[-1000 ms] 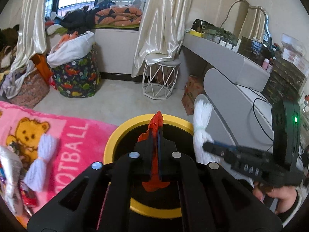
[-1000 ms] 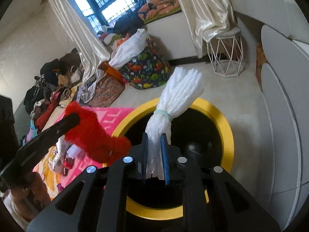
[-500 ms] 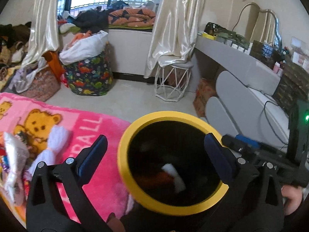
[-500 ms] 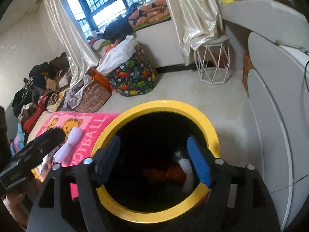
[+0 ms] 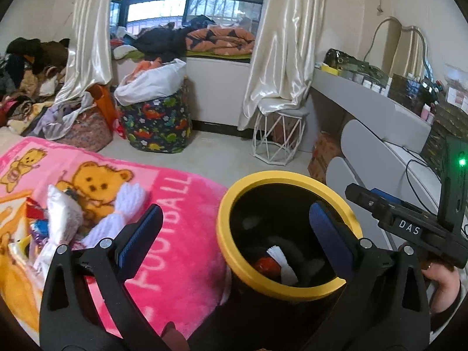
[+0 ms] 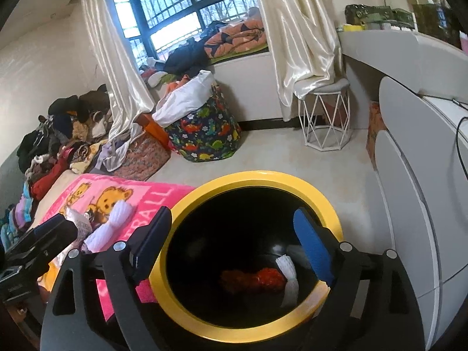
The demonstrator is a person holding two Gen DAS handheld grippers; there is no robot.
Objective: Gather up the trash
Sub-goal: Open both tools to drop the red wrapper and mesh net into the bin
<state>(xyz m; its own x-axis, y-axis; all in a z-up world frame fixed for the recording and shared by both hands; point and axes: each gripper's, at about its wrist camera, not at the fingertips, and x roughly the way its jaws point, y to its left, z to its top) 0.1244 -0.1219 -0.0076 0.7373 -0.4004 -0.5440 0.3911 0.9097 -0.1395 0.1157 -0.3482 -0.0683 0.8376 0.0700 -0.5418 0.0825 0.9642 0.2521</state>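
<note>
Yellow-rimmed black bin (image 6: 327, 204) holding red fuzzy bundle (image 6: 263, 278) and white foam-net bundle (image 6: 288, 278), left gripper (image 5: 234, 231) and right gripper (image 6: 231, 239) jaws spread wide, grasping nothing, above bin

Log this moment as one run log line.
left gripper open | right gripper open | red bundle, white bundle in bin | pale bundle on blanket

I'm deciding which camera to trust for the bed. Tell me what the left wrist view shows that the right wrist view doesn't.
Only the left wrist view shows the snack wrappers beside the white plastic bundle and the hand holding the right tongs. Only the right wrist view shows the clothes pile along the wall. Both show the yellow-rimmed bin holding red and white trash, and the lavender yarn bundle.
</note>
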